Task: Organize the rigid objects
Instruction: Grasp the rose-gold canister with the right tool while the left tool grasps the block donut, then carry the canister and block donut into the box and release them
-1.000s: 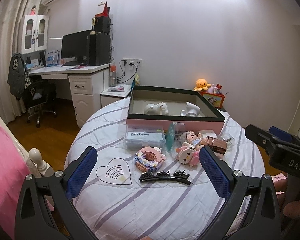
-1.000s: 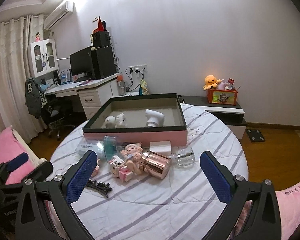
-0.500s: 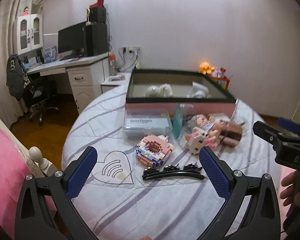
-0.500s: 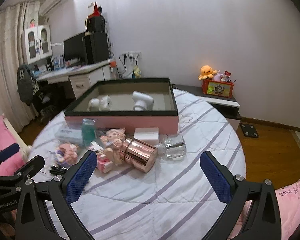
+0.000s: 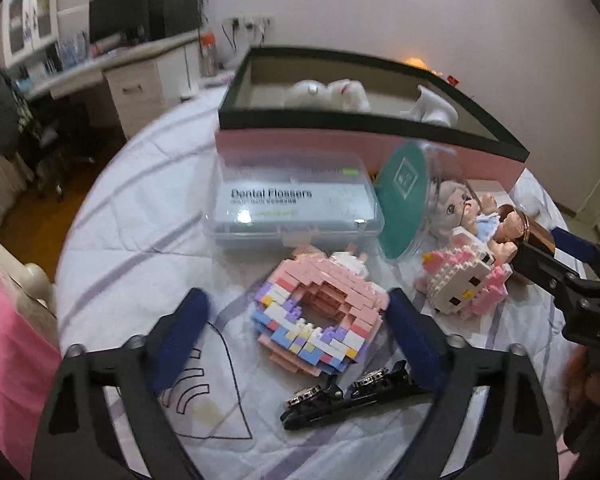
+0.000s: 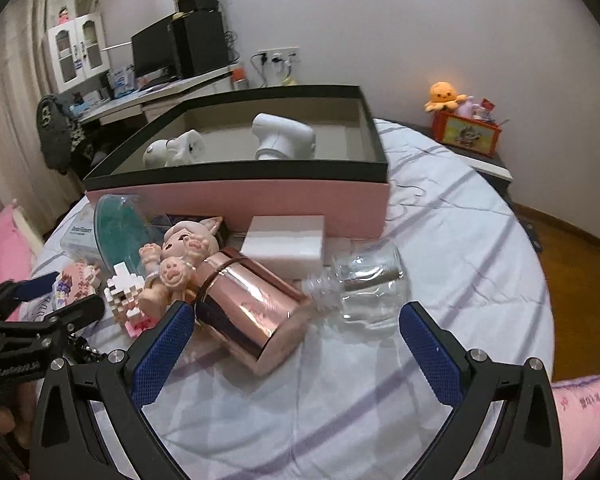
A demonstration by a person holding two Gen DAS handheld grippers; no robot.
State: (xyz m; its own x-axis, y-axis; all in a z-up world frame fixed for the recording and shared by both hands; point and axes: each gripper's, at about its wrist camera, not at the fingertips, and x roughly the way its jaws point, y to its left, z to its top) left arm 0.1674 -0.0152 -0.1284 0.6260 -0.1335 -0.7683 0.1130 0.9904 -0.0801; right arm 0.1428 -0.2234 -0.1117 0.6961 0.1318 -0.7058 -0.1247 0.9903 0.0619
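Observation:
My left gripper [image 5: 296, 340] is open, its blue pads either side of a pink brick donut [image 5: 320, 320] on the bed cover. A black hair clip [image 5: 352, 396] lies just before it. Behind are a Dental Flossers box [image 5: 292, 208], a teal-lidded jar [image 5: 404, 200], a brick cat [image 5: 464, 284] and a doll [image 5: 464, 212]. My right gripper [image 6: 296, 344] is open, just short of a rose-gold cup [image 6: 252, 308] lying on its side. A clear glass bottle [image 6: 364, 288] lies to its right. The pink box [image 6: 236, 200] holds white items.
A white block [image 6: 286, 240] rests against the box front. A desk with monitor [image 6: 156, 52] stands at the back left, an orange plush [image 6: 444, 96] on a side table at right. Pink bedding [image 5: 4, 340] lies to the left.
Both grippers have dropped and moved forward toward the objects. The left now straddles the brick donut; the right has come close to the rose-gold cup. Both stay open.

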